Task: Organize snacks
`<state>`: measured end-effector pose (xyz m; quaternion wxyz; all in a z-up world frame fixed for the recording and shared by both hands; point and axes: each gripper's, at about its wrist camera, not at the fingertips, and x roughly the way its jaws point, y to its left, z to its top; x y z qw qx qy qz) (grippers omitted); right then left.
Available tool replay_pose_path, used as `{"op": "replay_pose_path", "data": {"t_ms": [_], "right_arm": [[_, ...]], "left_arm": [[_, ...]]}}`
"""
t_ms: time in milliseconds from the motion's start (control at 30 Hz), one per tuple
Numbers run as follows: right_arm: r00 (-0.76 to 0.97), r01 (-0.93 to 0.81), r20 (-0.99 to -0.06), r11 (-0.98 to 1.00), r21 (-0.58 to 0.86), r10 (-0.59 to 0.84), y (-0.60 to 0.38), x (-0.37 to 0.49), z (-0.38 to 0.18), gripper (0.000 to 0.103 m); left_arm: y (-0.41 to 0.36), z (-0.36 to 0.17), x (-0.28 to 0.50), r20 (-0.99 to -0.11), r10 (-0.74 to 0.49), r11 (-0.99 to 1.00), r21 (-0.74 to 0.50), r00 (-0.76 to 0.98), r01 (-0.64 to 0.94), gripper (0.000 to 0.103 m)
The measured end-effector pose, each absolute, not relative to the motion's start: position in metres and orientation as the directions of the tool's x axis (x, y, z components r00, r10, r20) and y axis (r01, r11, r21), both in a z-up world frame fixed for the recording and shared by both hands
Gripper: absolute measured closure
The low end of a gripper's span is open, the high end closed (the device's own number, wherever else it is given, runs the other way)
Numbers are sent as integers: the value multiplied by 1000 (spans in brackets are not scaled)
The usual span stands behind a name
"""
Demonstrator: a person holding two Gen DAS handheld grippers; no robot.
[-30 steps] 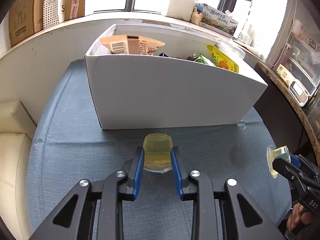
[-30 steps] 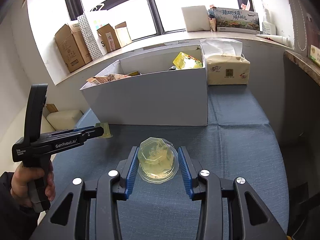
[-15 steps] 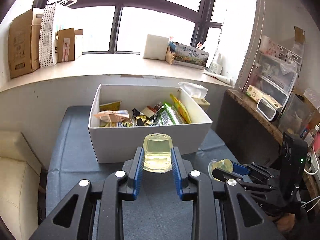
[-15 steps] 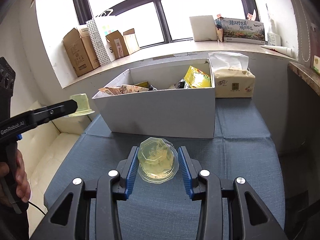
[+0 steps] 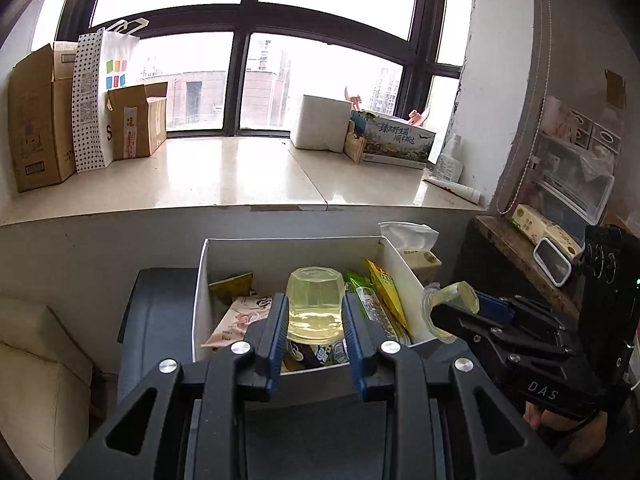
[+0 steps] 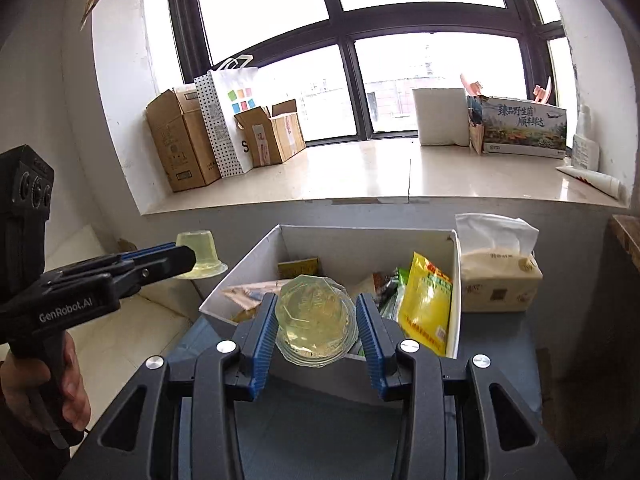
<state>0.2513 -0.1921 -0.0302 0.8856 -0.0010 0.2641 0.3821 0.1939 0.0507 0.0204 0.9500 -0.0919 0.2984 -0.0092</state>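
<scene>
Your left gripper (image 5: 315, 314) clamps a pale yellow jelly cup (image 5: 315, 304) upside down, held in the air above the near edge of the white snack box (image 5: 240, 252). Your right gripper (image 6: 316, 326) pinches a second jelly cup (image 6: 315, 320) on its side, by the box's near right corner.

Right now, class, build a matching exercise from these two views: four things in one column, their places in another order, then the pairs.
1. left hand-held gripper
2. right hand-held gripper
3. yellow snack packet
4. tissue pack

A. outside the white box, against its right wall
B. grips a jelly cup tipped on its side
C. inside the box, near its right wall
D. grips an inverted jelly cup

Pairs: 1-D, 2-B, 3-C, 4-A
</scene>
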Motion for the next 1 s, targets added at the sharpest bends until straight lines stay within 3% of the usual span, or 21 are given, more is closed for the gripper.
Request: {"op": "replay_pose_path", "data": {"t_ms": [233,267,300,333,400,600,767,1000], "right_arm": [[522,-684,-522,697,216,675,-153,315,-38,58],[531,-674,-528,708,210,663,-150,322,-40,38],[530,-666,-542,716,209,652,-147,328,-42,7],[528,-658,-550,721,218,648,-148,332,-45,1],[523,-652,-535,716,249,663,-155,335,-48,1],[547,-621,-524,736,269,653,-180,324,-50,0],[629,-587,-510,789,182,586,-195,302,-37,0],[699,-581,-470,811,66,539,-204,265,-17,0]], "left_arm": [[62,-6,261,-635,-38,989,-132,772,-60,70],[62,-10,269,-649,-40,990,-129,760,-58,65],[63,-15,275,-666,-28,991,-118,746,-68,48],[63,-18,278,-676,0,992,-95,737,-88,26],[66,-21,274,-663,20,992,-81,748,-99,4],[77,-13,256,-624,18,984,-126,782,-123,1],[65,8,229,-545,135,986,-7,827,-165,1],[45,37,182,-470,63,992,-64,880,-105,0]]}}
